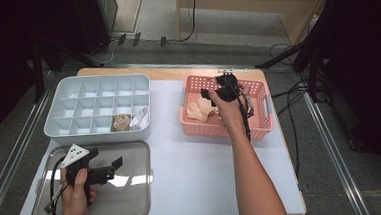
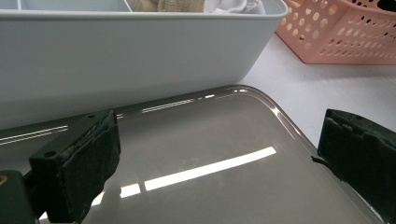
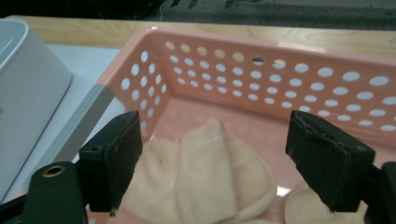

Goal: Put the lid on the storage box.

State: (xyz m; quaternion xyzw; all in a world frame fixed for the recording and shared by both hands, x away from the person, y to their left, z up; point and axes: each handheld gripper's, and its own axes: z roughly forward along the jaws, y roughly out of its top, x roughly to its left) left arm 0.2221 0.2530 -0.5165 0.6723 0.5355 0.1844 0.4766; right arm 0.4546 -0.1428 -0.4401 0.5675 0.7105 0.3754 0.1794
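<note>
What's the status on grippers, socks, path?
Right gripper open above beige socks in pink basket. Left gripper open, empty, over metal tray. Nothing blocking.

The person's left hand grips the black two-jaw left gripper by its handle, low at the near left, forearm entering from the bottom edge; its jaws stand wide apart with nothing between them. The right forearm stretches forward, and the right hand holds the black right gripper angled downward, jaws spread wide, pressing on nothing.
</note>
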